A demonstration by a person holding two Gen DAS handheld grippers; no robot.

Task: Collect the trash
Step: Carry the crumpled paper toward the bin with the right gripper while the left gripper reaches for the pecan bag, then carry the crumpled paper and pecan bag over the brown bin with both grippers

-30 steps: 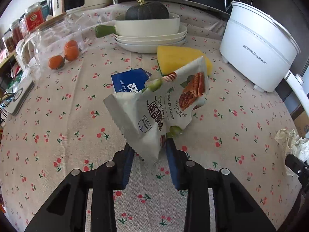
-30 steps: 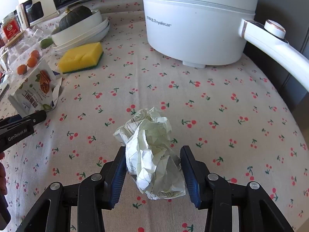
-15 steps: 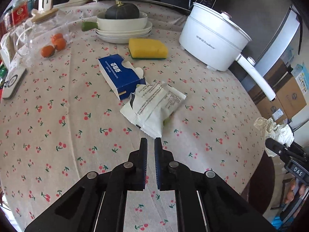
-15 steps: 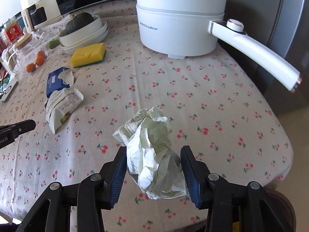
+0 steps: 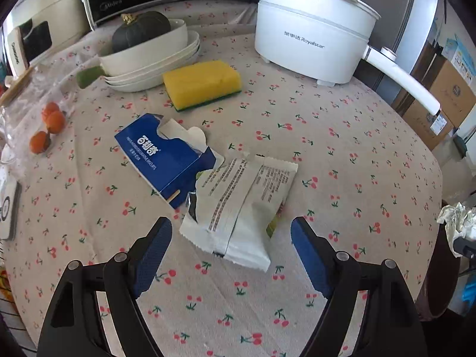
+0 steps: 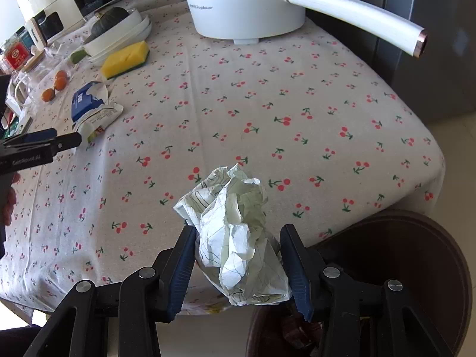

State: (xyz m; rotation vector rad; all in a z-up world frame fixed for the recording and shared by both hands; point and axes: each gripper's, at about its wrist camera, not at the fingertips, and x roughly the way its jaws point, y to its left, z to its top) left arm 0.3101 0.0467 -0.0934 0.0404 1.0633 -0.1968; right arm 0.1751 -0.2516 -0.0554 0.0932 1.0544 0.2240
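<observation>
Our left gripper (image 5: 230, 248) jaws have just opened astride the snack wrapper (image 5: 242, 208); our right gripper (image 6: 236, 267) grips crumpled paper (image 6: 235, 235) above the brown bin (image 6: 401, 267); release next.

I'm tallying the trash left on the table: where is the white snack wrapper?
In the left wrist view the white snack wrapper lies on the tablecloth, against the torn blue box, just ahead of the open left gripper.
</observation>
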